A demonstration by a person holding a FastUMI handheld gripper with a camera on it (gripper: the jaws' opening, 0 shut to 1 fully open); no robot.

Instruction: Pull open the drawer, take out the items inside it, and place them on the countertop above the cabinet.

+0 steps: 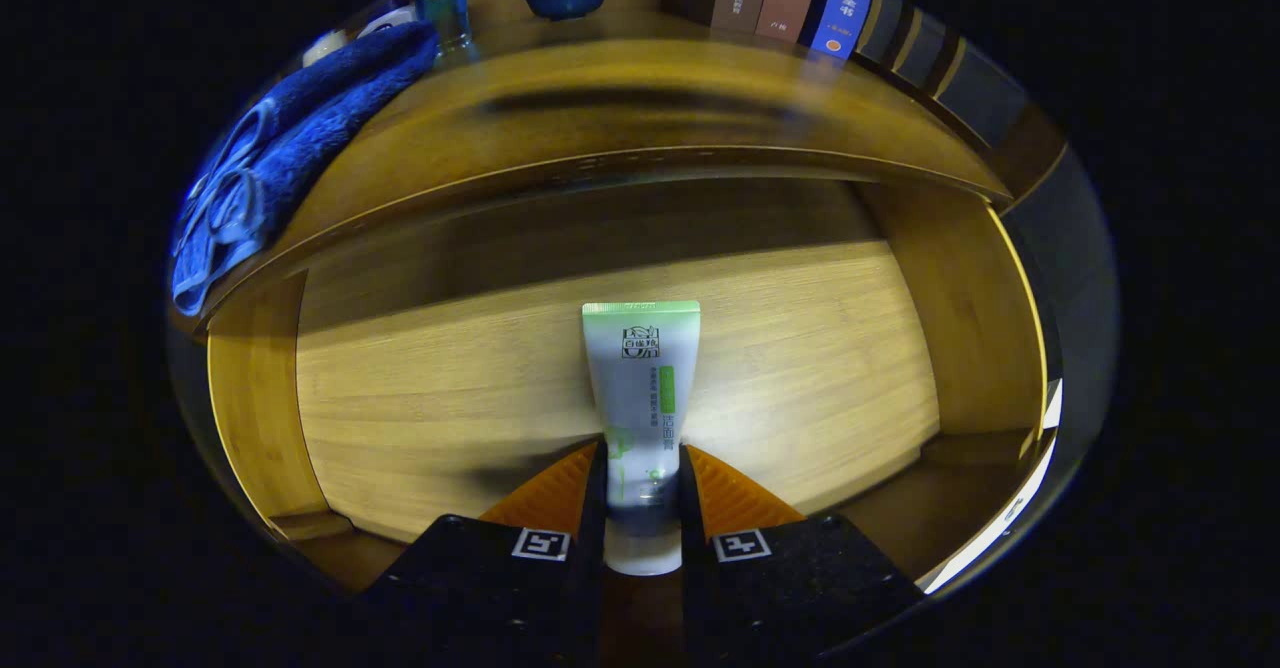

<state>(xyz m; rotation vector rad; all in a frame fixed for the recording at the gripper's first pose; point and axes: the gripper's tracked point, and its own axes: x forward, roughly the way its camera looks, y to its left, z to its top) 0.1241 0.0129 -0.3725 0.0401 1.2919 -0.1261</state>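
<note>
Gripper view shows the gripper [642, 483] clamped on the tube [641, 388] near its cap end, mid-drawer [250, 398]. The tube looks light, soft and squeezable; that stiffer cap end seems the safest hold.

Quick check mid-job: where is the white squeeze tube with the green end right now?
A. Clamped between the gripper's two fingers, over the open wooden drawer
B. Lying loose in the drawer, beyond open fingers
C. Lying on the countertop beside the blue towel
A: the white squeeze tube with the green end sits pinched between both fingers of the gripper, above the open wooden drawer.
</note>
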